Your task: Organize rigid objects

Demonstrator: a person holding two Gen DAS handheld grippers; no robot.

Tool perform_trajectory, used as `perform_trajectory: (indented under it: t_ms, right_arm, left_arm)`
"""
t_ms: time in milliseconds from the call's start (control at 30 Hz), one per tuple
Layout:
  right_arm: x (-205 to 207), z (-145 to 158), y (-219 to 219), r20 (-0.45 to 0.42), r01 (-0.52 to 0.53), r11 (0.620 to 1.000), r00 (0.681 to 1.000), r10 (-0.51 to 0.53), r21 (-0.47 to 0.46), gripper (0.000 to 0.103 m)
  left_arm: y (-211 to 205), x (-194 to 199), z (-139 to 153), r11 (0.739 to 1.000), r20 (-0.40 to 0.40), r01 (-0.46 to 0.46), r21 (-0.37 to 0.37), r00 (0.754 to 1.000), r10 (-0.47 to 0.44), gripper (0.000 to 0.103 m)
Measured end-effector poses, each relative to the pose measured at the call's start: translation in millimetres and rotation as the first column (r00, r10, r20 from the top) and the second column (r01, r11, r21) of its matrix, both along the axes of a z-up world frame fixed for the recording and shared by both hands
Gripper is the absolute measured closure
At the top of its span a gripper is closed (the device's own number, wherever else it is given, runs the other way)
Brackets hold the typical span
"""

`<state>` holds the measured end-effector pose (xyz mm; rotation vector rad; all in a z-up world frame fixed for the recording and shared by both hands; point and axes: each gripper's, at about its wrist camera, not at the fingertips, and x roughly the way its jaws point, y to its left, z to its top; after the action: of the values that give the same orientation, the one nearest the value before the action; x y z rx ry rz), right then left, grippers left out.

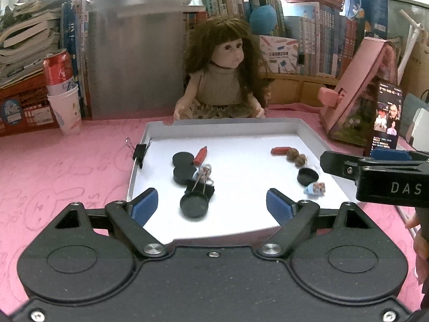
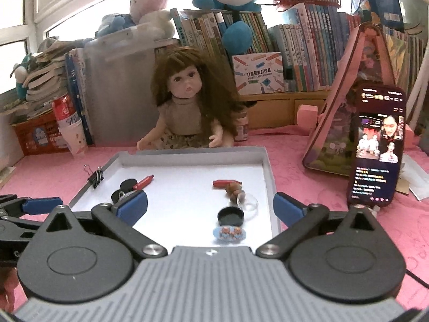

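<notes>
A white tray (image 1: pixel 150 131) lies on the pink table. Its left side holds three black caps (image 1: pixel 194 208), a red pen-like piece (image 1: pixel 200 155) and a binder clip (image 1: pixel 201 186). Its right side holds another red piece (image 2: pixel 226 183), brown nuts (image 2: pixel 233 190), a black cap (image 2: pixel 230 216), a clear dome (image 2: pixel 249 202) and a small blue oval picture piece (image 2: pixel 229 234). My left gripper (image 1: pixel 211 209) stands open over the tray's near left part, nothing between its blue pads. My right gripper (image 2: pixel 210 209) is open over the near right part, also empty.
A black binder clip (image 1: pixel 140 153) is clamped on the tray's left rim. A doll (image 1: pixel 224 80) sits behind the tray. A phone (image 2: pixel 375 147) leans against a pink house-shaped box (image 2: pixel 340 123) at right. A red can in paper cups (image 1: pixel 63 91) stands at left; books and a bin behind.
</notes>
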<state>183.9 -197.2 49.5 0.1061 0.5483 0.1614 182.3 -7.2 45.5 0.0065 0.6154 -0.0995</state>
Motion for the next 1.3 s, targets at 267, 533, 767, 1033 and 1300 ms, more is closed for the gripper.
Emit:
perform_trajectory:
  t_ms: [267,533,767,1033,1300]
  right_arm:
    - [-23,-11,0,-0.013,0.007,1.000,1.000,-0.008,-0.010,0.000]
    - [-39,-28,3,-0.038,0.013,0.999,0.999,-0.015,-0.042,0.000]
    - [-43,-43,4,-0.082,0.030,0.998,0.996,-0.033,-0.048,0.000]
    - [-40,-58,9,-0.125,0.046,0.995,0.991,-0.057,-0.089,0.000]
    - [-35,-62,6,-0.166,0.061,0.994,0.983,-0.075,-0.090,0.000]
  left_arm:
    - [6,-22,-10,1.000,-0.016,-0.009,-0.006,1.000,0.009,0.016]
    - [11,-37,-24,0.999,-0.032,-0.036,0.011,0.999,0.036,0.016]
    - [11,-42,-38,0.998,-0.053,-0.051,0.040,0.997,0.053,0.016]
    - [13,-42,-52,0.995,-0.063,-0.080,0.061,0.994,0.084,0.016]
    - [17,-39,-57,0.994,-0.059,-0.096,0.044,0.993,0.099,0.010]
